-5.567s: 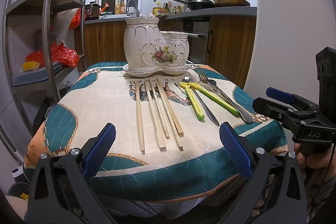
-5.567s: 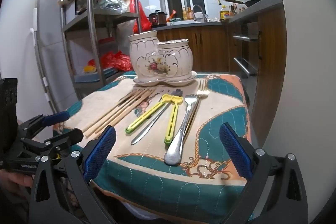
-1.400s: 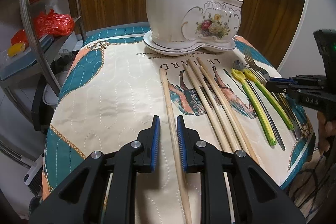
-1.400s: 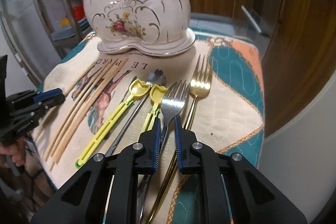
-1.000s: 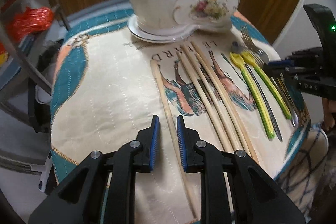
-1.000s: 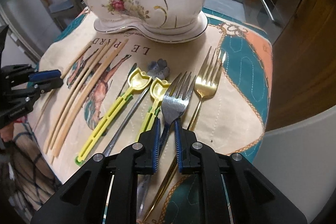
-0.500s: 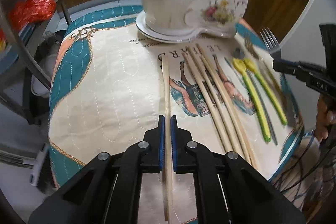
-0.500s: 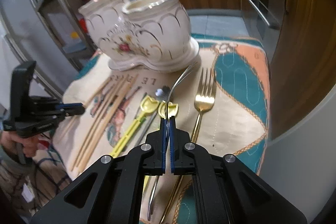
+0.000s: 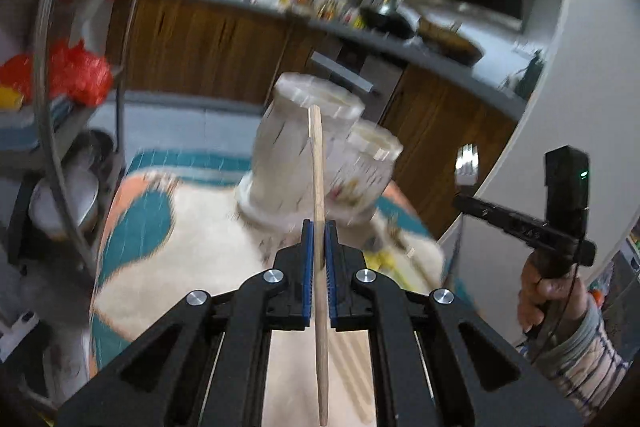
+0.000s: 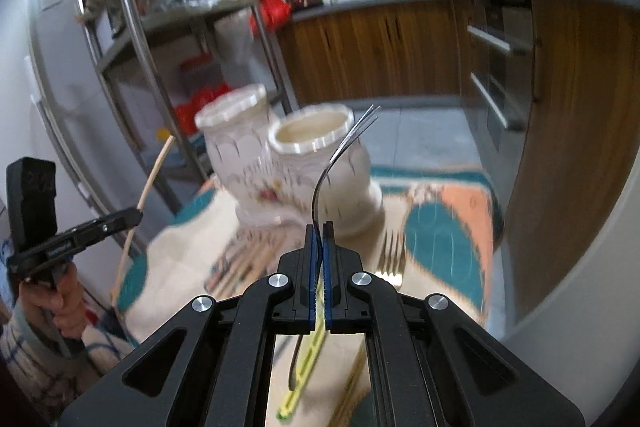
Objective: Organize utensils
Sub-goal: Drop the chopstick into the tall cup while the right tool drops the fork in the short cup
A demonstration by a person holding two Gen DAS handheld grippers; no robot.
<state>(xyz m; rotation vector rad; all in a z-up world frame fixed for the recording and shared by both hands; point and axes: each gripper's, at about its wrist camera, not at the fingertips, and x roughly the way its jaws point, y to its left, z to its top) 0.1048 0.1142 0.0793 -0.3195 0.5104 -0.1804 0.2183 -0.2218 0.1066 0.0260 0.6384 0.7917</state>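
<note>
My left gripper [image 9: 319,229] is shut on a wooden chopstick [image 9: 317,155] that hangs in the air above the cloth, tip up in front of the white flowered ceramic holder [image 9: 280,155]. In the right wrist view my right gripper [image 10: 319,231] is shut on the handle of a silver fork [image 10: 340,151], tines up beside the holder's low cup [image 10: 308,135]; its tall cup [image 10: 232,143] stands to the left. Each view shows the other gripper: the right gripper [image 9: 464,205] with fork tines [image 9: 466,163] above it, and the left gripper [image 10: 132,217] with the chopstick [image 10: 154,171].
Several chopsticks [image 10: 248,263], a gold fork [image 10: 394,251] and a yellow-green utensil [image 10: 304,363] lie on the patterned tablecloth [image 10: 448,227]. A metal shelf rack [image 10: 132,39] stands left of the table and wooden cabinets [image 10: 384,47] run behind. A hand [image 9: 548,287] holds the right gripper.
Both grippers closed on their utensils and rose off the cloth, tilting up. The chopstick and the silver fork now hang in the air near the holder's rims.
</note>
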